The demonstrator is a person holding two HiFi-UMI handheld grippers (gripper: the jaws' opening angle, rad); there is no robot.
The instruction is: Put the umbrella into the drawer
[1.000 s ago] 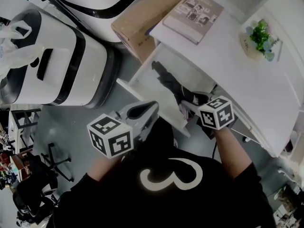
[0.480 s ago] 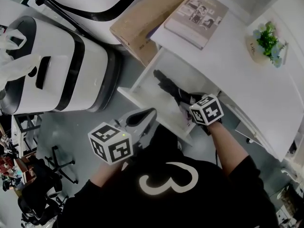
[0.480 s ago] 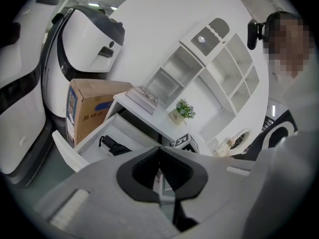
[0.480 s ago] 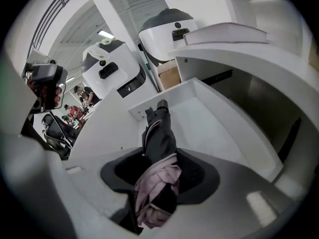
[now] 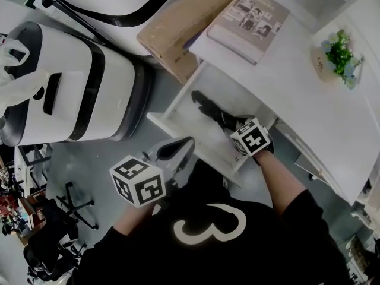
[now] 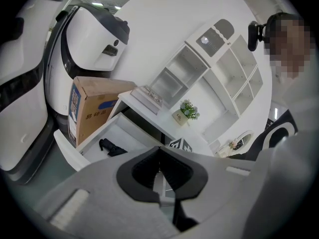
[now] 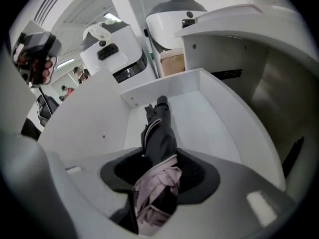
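Placing step: right gripper (image 7: 158, 176) fingers pinched folded umbrella (image 7: 160, 133), far end down inside open drawer (image 5: 178, 103), centre of head view. Left gripper (image 6: 159, 166) fingers pressed together, empty, lower left. Next, likely: lay umbrella flat, release, withdraw.

Umbrella (image 5: 208, 107) is inside the drawer (image 5: 199, 132); book (image 5: 249, 16) lies on the desk (image 5: 297, 82).
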